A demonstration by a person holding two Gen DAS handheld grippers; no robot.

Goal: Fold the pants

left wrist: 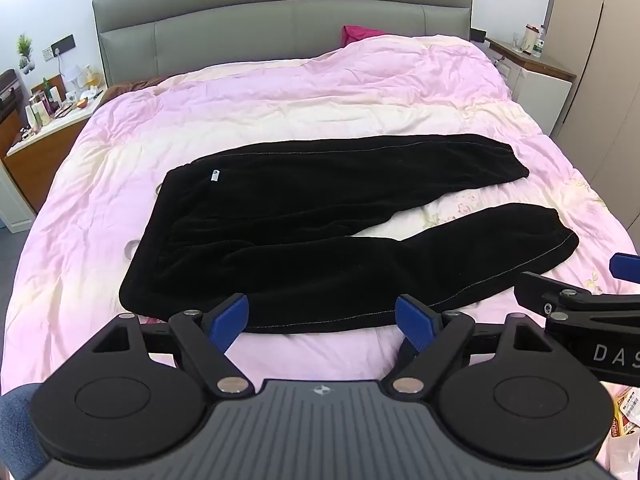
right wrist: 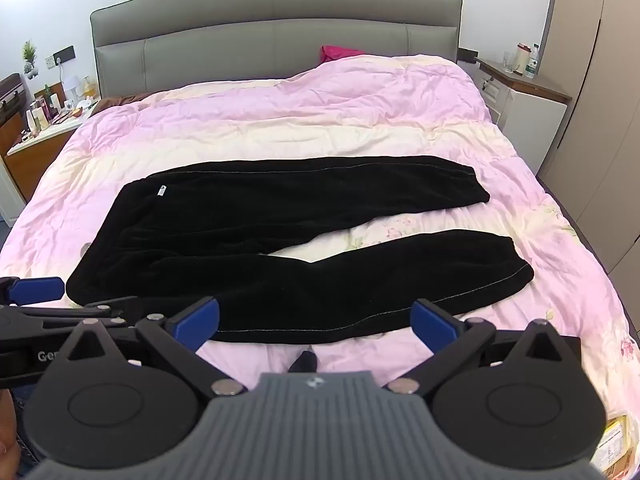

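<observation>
Nothing is folded yet, so this reads as the opening step: both tools hang above the near edge of the bed, tilted down at the garment, with the first fold, near leg over far leg, probably to come. Nearest, the left tool (left wrist: 322, 314) has its blue pads spread wide with nothing between them; just beyond its tips lies the outer seam of the near leg. The right tool (right wrist: 315, 318) is likewise spread to its widest and empty, sitting beside the left one, its tips just short of that same seam nearer the cuff end. Past both tools the black fleece jogger pants (left wrist: 320, 224) lie flat on the crumpled pink and cream floral quilt (left wrist: 280, 96), waistband off to the left of the tools, both cuffed legs running right and splayed apart in a narrow V with quilt showing between them. Next move, as I judge it: drop each tool onto the near edge, one toward the waistband, one toward the cuff, and pinch both layers. Farthest off stands the grey padded headboard (left wrist: 280, 12)
</observation>
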